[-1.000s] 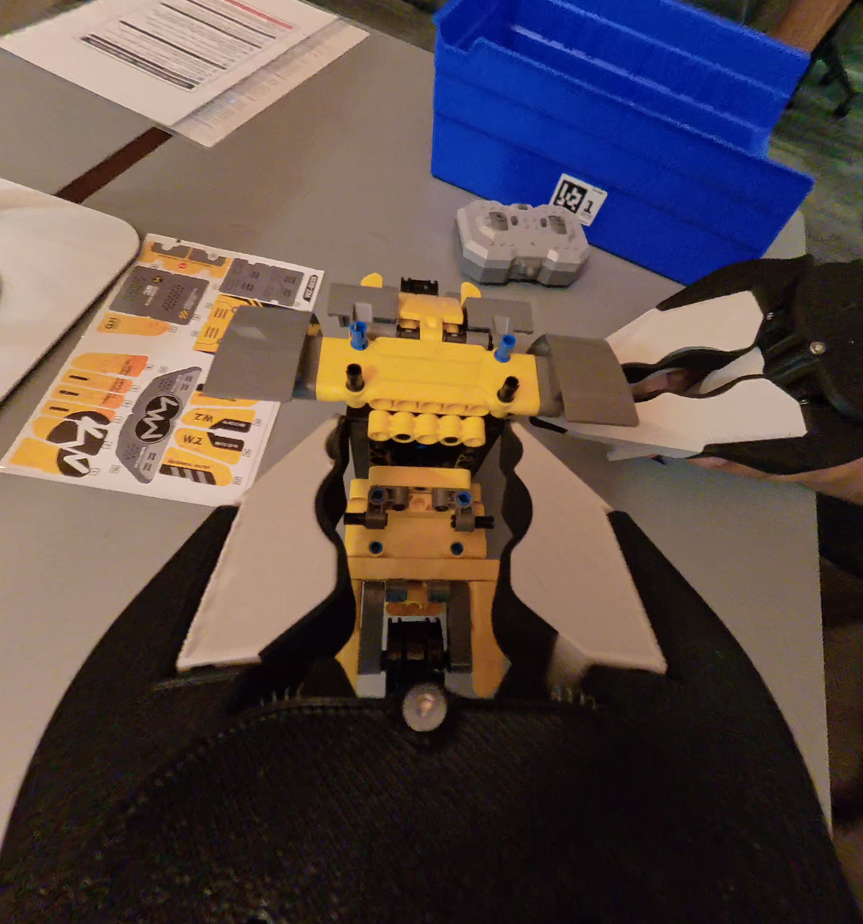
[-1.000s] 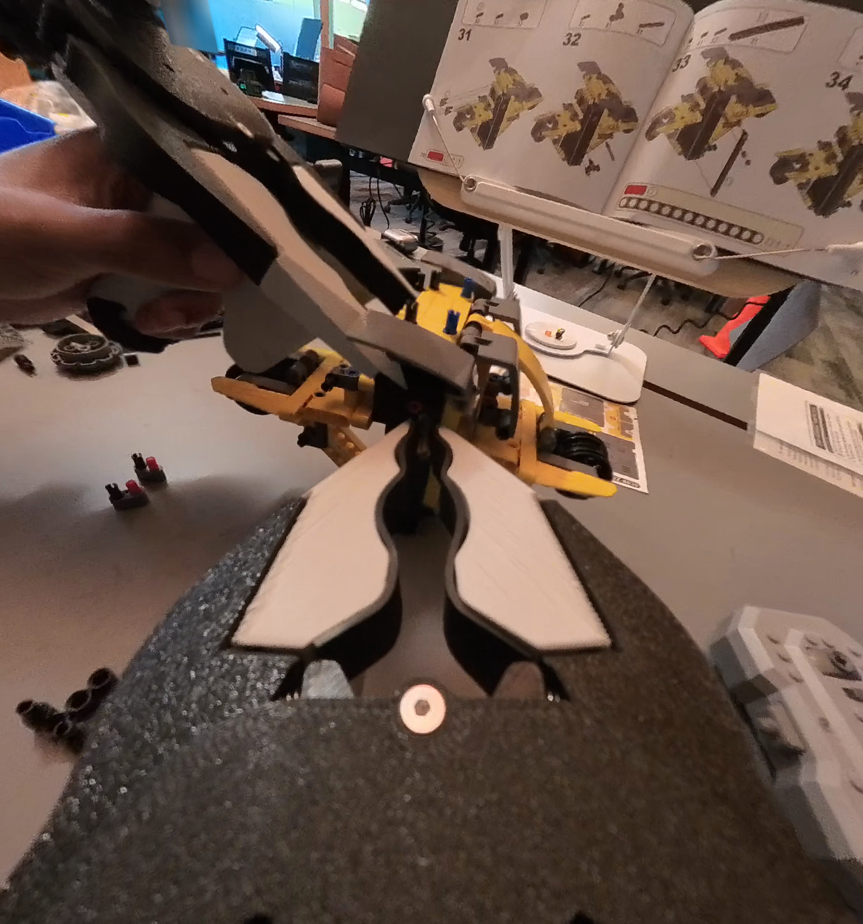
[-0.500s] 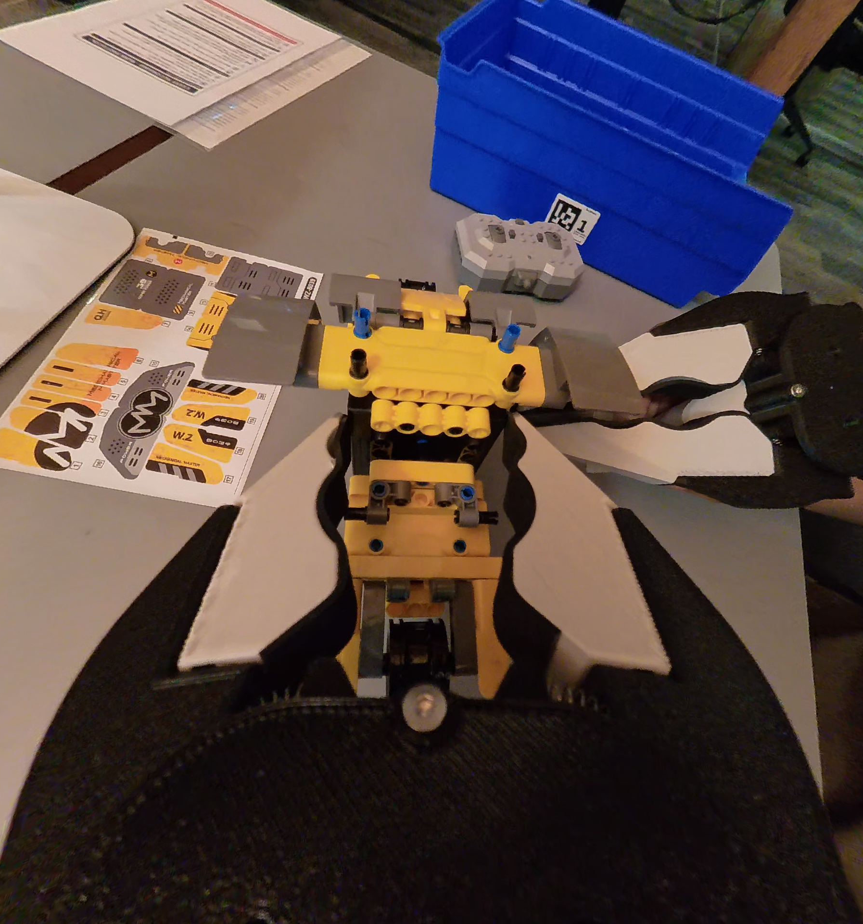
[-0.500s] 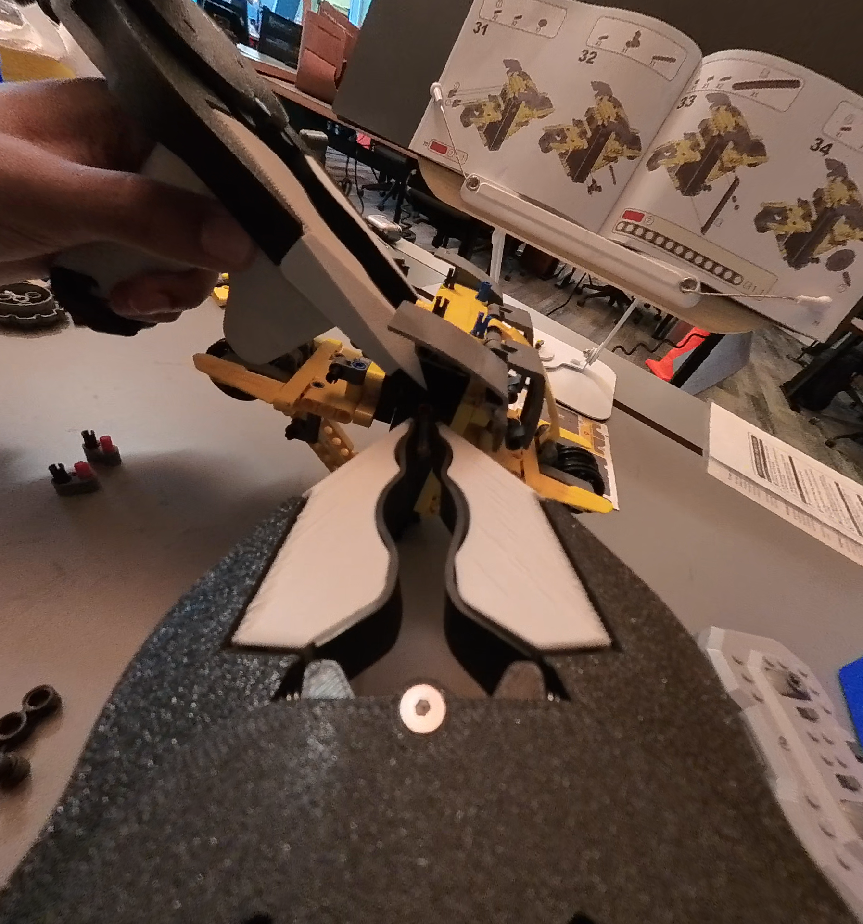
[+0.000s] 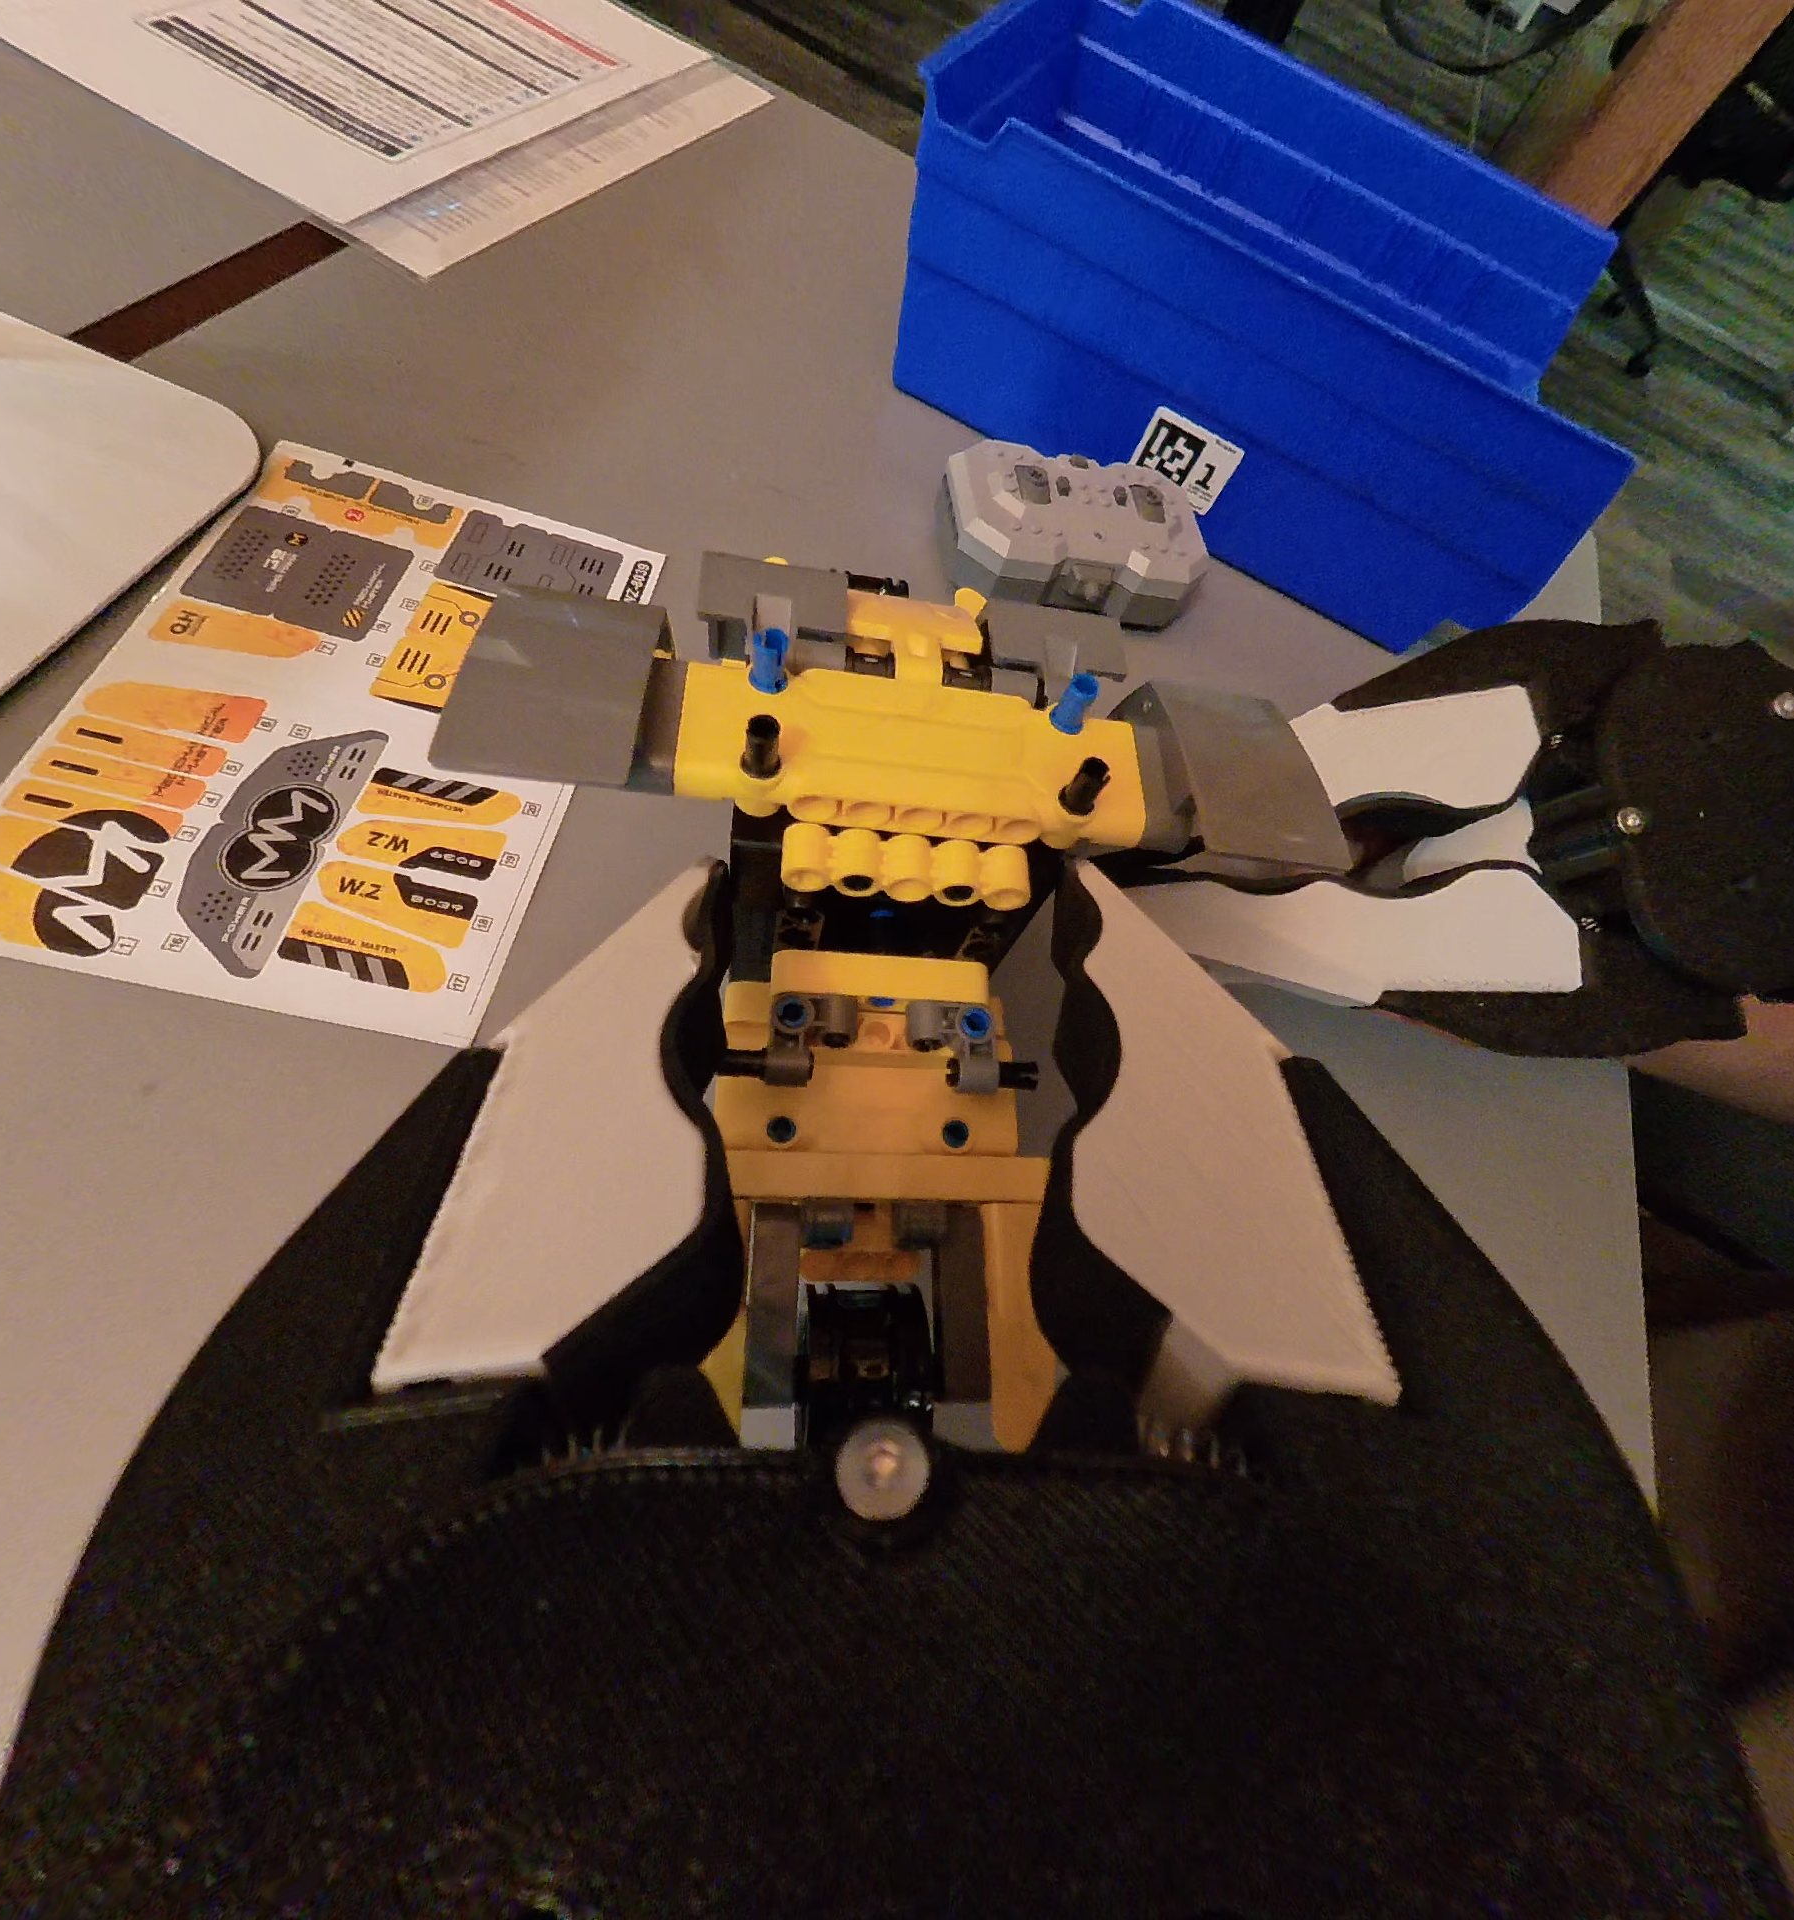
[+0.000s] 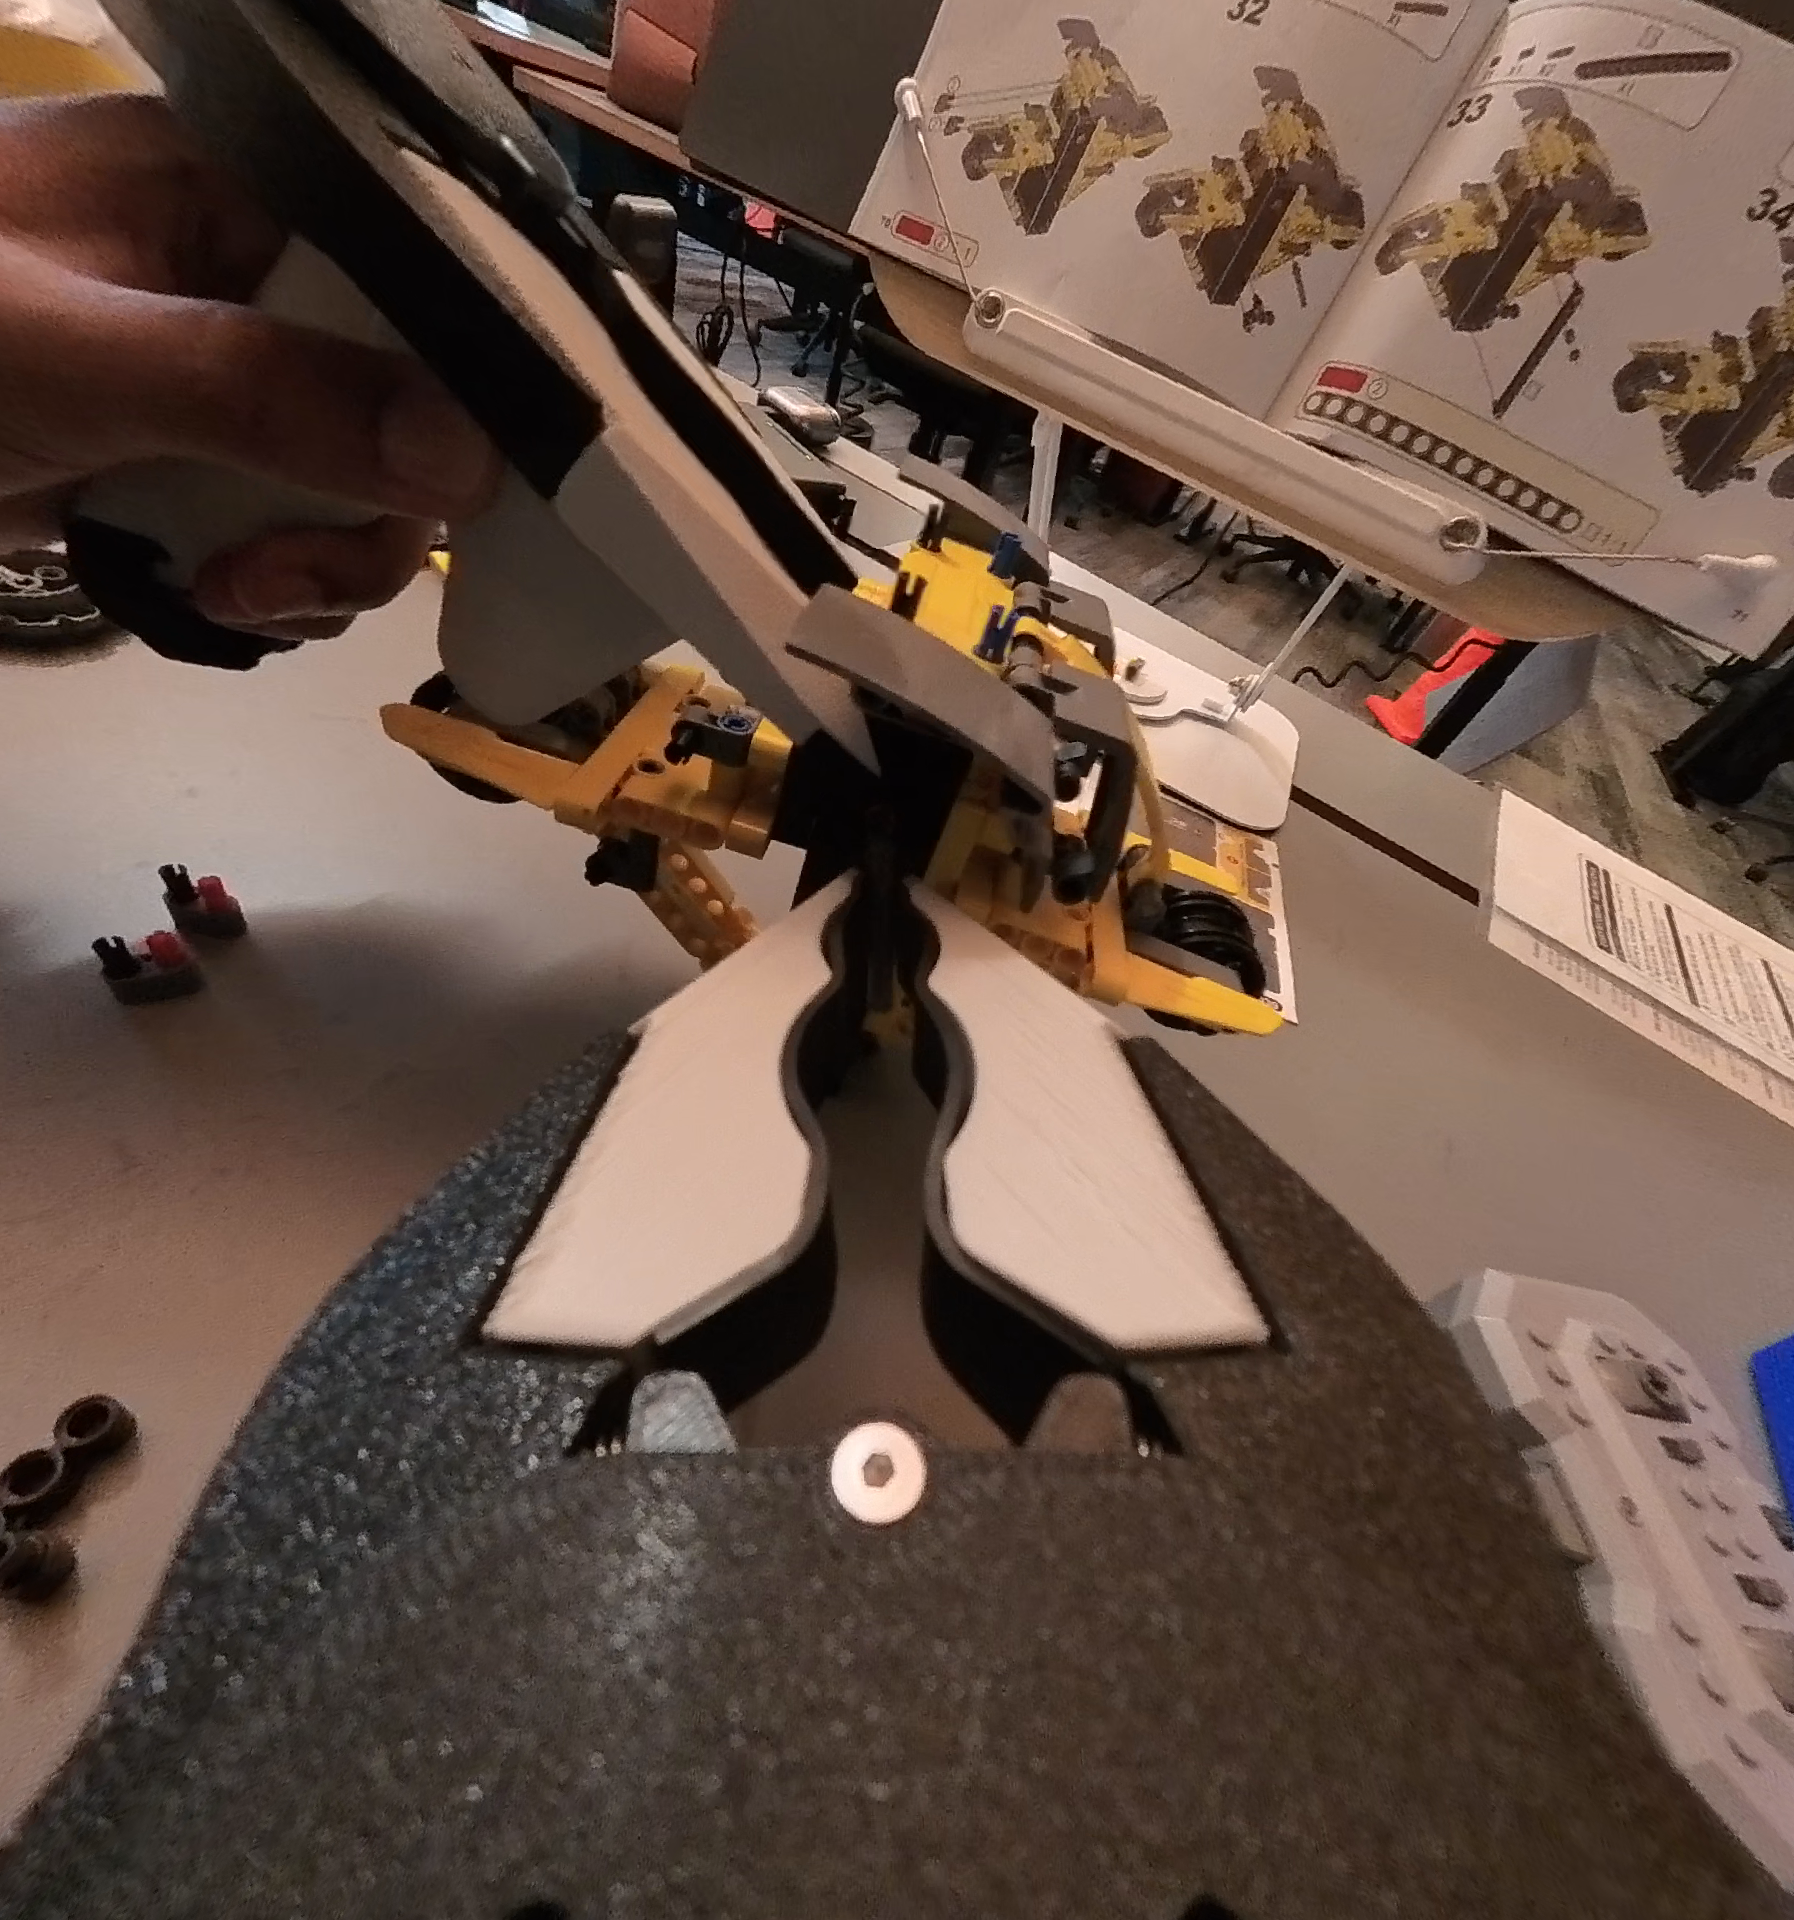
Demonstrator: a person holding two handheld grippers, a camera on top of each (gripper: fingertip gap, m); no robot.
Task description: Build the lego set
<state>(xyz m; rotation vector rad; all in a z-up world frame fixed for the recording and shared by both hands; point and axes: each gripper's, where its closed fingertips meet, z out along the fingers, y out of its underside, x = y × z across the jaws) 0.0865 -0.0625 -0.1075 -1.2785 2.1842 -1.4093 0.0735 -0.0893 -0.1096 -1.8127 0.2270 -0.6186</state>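
A yellow, black and grey brick model (image 5: 872, 1039) is held above the grey table (image 5: 664, 364). My left gripper (image 5: 893, 883) is shut on the model's narrow middle body, with its grey side panels and yellow crossbeam sticking out past the fingertips. My right gripper (image 5: 1329, 842) comes in from the right at the right grey panel (image 5: 1236, 779). In the right wrist view the right gripper (image 6: 877, 894) is shut on a thin black part under that panel (image 6: 934, 675). The left gripper (image 6: 560, 416) and a hand (image 6: 145, 364) hold the model (image 6: 685, 790) from the upper left.
A blue bin (image 5: 1236, 260) stands at the back right with a grey controller block (image 5: 1075, 540) in front of it. A sticker sheet (image 5: 249, 779) and papers (image 5: 405, 83) lie at the left. An open instruction booklet (image 6: 1392, 208) sits on a stand. Small loose parts (image 6: 155, 956) lie on the table.
Both grippers keep their hold. The model and the two grippers have shifted and tilted slightly together; the right gripper sits a little lower on the right panel side.
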